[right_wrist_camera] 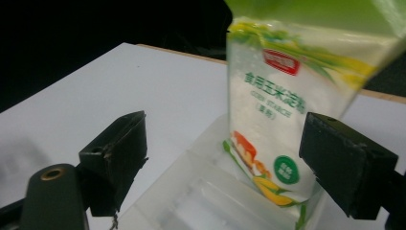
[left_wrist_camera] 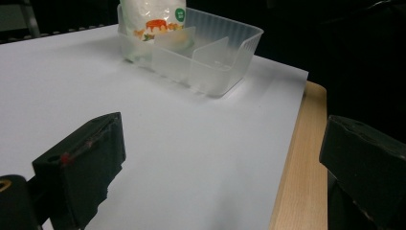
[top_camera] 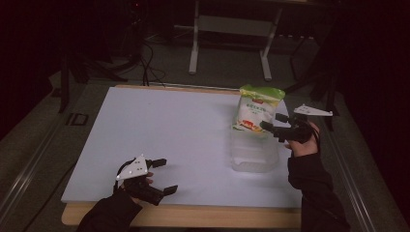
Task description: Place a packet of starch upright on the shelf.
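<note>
A bag of corn starch, white with a green top, stands upright in the far end of a clear plastic divided tray at the right of the white board. My right gripper hovers just right of the bag with its jaws open and pointed at the bag's lower part. In the right gripper view the bag stands beyond the wide jaws of the right gripper and neither pad touches it. My left gripper rests open near the board's front left with nothing in it. Its own view looks across to the tray and the bag.
The white board lies on a wooden table whose edge runs along the front. The tray's near compartments hold nothing. Behind the table stand the white legs of a desk frame, and cables lie on the dark floor.
</note>
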Motion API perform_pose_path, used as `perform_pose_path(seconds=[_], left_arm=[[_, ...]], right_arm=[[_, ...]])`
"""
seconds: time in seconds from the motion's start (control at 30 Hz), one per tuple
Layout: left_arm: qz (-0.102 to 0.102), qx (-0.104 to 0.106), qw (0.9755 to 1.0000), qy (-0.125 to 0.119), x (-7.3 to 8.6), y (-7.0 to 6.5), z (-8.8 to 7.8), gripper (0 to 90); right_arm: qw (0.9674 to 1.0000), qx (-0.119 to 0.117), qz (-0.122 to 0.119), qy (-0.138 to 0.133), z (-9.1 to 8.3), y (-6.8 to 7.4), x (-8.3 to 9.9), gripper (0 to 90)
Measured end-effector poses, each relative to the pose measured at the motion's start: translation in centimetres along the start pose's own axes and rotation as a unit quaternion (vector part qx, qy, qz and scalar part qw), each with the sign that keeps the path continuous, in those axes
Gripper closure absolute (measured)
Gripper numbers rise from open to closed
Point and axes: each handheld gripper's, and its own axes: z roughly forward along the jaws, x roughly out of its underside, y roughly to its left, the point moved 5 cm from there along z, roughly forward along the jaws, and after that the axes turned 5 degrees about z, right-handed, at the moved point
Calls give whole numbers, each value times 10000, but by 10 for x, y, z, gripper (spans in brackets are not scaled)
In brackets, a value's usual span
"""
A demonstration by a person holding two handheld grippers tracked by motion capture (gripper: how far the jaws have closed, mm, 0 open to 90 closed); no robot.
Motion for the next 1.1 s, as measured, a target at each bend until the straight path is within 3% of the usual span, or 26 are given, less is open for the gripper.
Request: perform_pose_path(seconds=[0.33,0.53,0.63,0.9,0.93,1.1], left_arm=[[-48,-25,10000,36,1,1,-1,24],[-27,0,10000,29,2,-1,-1,24],[-39,-1,10000,34,1,-1,0,24],[-34,-56,9999,118,3,0,0,24],[-43,-55,9999,106,3,0,0,24],[-15,-25,10000,88,2,-1,0,24]], right_arm=[[9980,-476,-416,-61,-8,44,9,157],[9962,-748,-452,-12,-8,64,18,148],[9943,-880,-598,26,-8,80,26,147],[9916,-1073,-720,109,-9,103,40,147],[9899,-1159,-804,103,-9,111,45,148],[9873,-1316,-865,225,-8,124,57,148]])
